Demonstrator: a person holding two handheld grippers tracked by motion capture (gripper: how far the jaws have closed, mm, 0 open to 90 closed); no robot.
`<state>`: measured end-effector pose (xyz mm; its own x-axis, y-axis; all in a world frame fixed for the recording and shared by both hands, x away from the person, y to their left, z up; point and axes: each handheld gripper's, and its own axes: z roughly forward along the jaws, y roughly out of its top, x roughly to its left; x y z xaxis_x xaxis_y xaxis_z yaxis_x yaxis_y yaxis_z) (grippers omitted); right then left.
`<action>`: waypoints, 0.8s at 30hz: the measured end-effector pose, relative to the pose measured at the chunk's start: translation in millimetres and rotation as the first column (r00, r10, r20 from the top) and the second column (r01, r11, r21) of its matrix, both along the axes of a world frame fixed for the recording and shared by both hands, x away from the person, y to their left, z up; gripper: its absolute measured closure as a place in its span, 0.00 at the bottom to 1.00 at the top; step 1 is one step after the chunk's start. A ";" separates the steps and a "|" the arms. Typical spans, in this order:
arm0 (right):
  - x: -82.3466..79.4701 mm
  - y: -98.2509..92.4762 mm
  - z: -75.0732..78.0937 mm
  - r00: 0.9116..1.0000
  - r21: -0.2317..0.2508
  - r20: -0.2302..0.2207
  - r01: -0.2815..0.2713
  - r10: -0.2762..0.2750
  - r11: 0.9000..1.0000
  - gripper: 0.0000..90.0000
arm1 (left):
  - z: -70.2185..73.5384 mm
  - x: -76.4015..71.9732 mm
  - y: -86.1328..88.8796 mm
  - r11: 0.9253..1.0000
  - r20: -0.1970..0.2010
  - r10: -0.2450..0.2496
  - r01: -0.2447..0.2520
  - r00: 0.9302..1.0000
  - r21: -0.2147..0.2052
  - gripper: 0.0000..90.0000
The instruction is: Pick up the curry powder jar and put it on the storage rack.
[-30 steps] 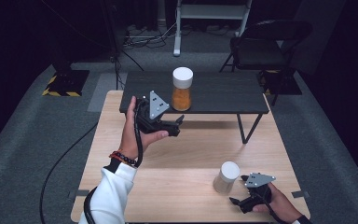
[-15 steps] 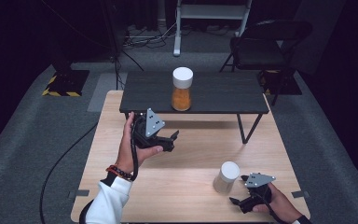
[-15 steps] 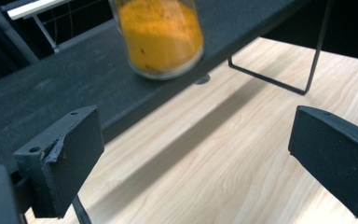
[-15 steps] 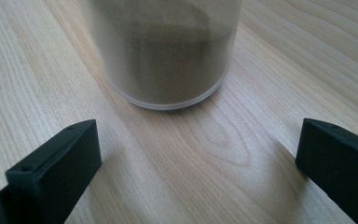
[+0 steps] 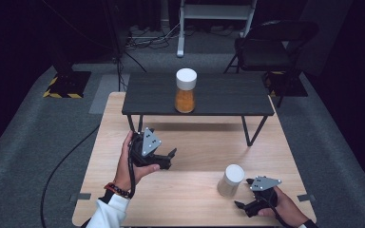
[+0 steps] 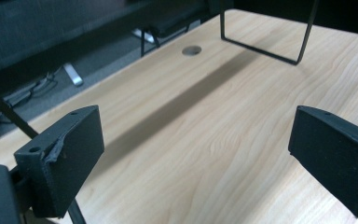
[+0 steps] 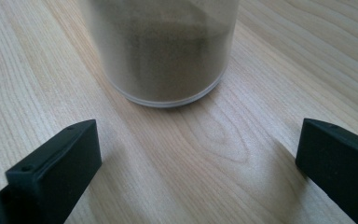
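Right gripper (image 5: 246, 204) sits low on the tabletop (image 5: 204, 152), jaws spread wide, aimed straight at the near jar (image 5: 231, 180) with the pale brown filling; in the right gripper view the jar (image 7: 161, 51) stands just ahead of the open jaws, not yet between them, nothing pinched. So the grab on this one looks set up but not made. Over on the left, the left gripper (image 5: 167, 159) hovers above bare wood, jaws also standing wide after easing in a touch just now, and nothing lies between them in the left gripper view. The orange-filled jar (image 5: 186, 90) already stands upright on the black low shelf (image 5: 218, 97) at the far side. My read: one jar placed, the second waiting near the right hand, so roughly halfway, with the closing, lift and carry all left to do
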<state>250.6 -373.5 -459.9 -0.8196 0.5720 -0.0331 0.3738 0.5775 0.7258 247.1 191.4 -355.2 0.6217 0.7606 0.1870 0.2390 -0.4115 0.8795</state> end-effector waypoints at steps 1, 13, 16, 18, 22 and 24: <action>0.0 0.0 0.0 1.000 0.000 0.000 0.000 0.000 1.000 0.00 | -1.9 -0.6 0.9 1.000 -0.001 0.000 0.000 1.000 -0.001 0.04; -0.1 -0.3 0.1 1.000 -0.001 0.000 0.000 0.000 1.000 0.00 | -27.7 -13.7 12.0 1.000 -0.070 -0.012 0.012 0.997 -0.006 0.04; -0.2 -0.3 0.1 1.000 -0.001 0.000 0.000 0.000 1.000 0.00 | -32.9 -16.4 15.4 1.000 -0.085 -0.006 0.006 0.996 -0.002 0.04; -0.1 -0.3 0.1 1.000 -0.001 0.000 0.000 0.000 1.000 0.00 | -35.3 -17.7 17.0 1.000 -0.096 -0.006 0.007 0.995 0.011 0.04; 0.1 -0.4 0.1 1.000 0.000 0.000 -0.001 0.001 1.000 0.00 | -43.1 -19.5 20.0 1.000 -0.124 -0.007 0.009 0.992 0.009 0.04; 0.1 -0.4 0.1 1.000 0.000 0.000 -0.001 0.001 1.000 0.00 | -47.9 -20.3 21.0 1.000 -0.135 -0.011 0.012 0.991 0.008 0.04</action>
